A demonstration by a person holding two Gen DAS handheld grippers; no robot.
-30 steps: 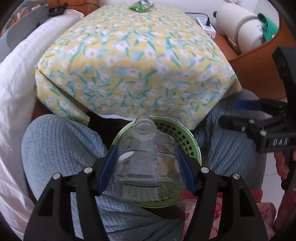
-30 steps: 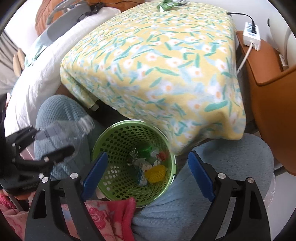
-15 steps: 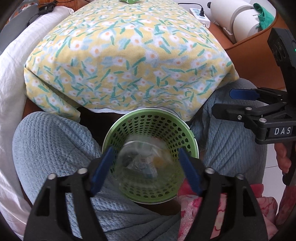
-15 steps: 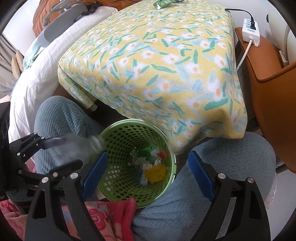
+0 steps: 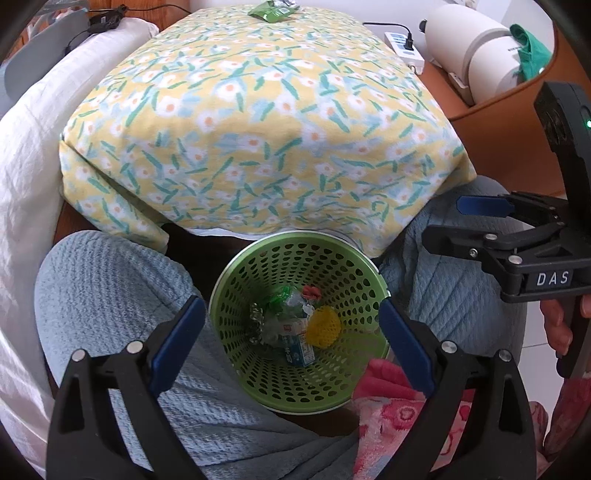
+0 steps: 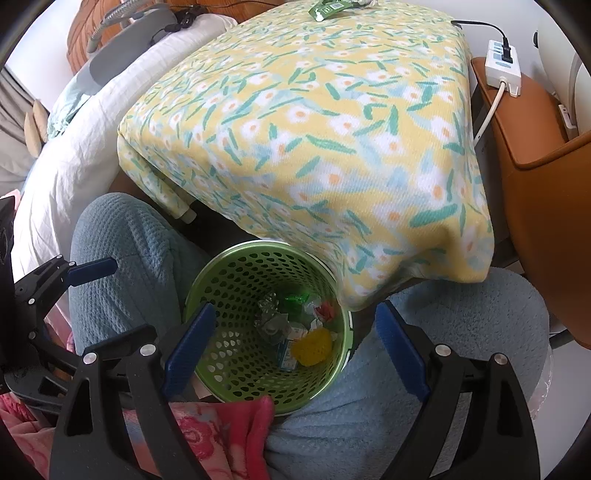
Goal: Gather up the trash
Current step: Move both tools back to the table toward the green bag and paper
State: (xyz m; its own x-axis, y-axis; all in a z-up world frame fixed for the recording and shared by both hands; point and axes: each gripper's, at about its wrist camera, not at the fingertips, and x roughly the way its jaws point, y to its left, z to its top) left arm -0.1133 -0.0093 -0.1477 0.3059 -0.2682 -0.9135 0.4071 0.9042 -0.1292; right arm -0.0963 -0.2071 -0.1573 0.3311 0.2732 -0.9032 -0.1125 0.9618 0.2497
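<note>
The left gripper has just been opening; its jaws now stand spread and empty, and the clear bottle they pinched a second ago lies in the green basket. The right gripper is spread, empty. One green wrapper waits at twelve o'clock on the bench.

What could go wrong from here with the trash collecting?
The green basket is only wedged between the person's knees, so a shift of the legs could tip it. The green wrapper lies at the table's far edge; reaching for it with the open left gripper might nudge it off or drag the floral cloth.
</note>
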